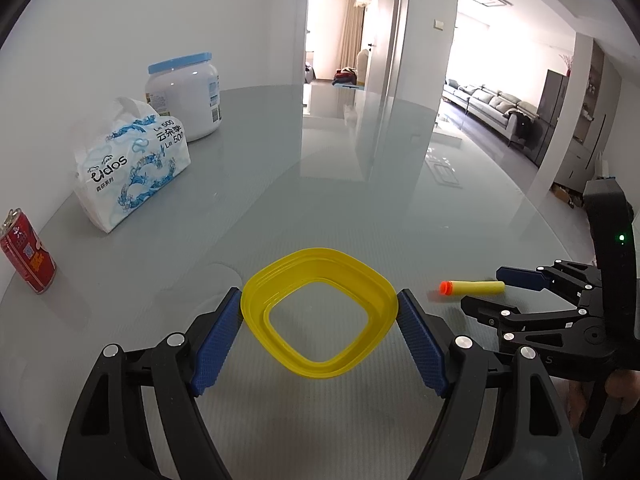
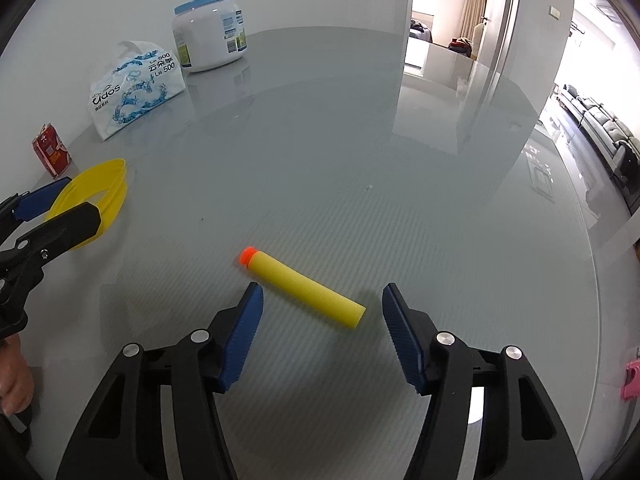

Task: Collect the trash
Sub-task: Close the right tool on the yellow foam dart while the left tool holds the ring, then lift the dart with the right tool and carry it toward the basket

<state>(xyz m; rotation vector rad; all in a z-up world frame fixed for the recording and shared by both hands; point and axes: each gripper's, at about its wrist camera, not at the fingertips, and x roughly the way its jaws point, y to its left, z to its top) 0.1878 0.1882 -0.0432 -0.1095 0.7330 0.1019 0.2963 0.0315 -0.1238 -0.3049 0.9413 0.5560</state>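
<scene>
Yellow ring (image 1: 320, 316): a squarish plastic collar with a stepped wall and an open middle, low centre of the left wrist view; in the right wrist view (image 2: 94, 200) it sits at the left edge, tilted.
Left hand-held gripper (image 1: 320, 312): its 2 blue pads touch the ring's left and right corners, pinching it between them; it also shows at the far left of the right wrist view (image 2: 56, 208).
Foam dart (image 2: 304, 290): a yellow foam tube with an orange tip, lying flat on the table in the lower centre of the right wrist view, tip toward the upper left; in the left wrist view (image 1: 472, 287) it lies at right of the ring, apart from it.
Right hand-held gripper (image 2: 322, 312): spread wide, 1 blue pad on each side of the dart, neither pad touching it; seen at the right edge of the left wrist view (image 1: 492, 292).
Table (image 2: 340, 152): glossy grey top with a curved far edge, mirroring the doorway.
Red can (image 1: 27, 252): upright at the left edge, well apart from the ring.
Tissue pack (image 1: 132, 160): white with blue print, upper left, beyond the can.
White jar (image 1: 184, 96): blue lid, just behind the tissue pack.
Pink object (image 2: 632, 380): at the right edge of the right wrist view; too little shows to tell what it is.
</scene>
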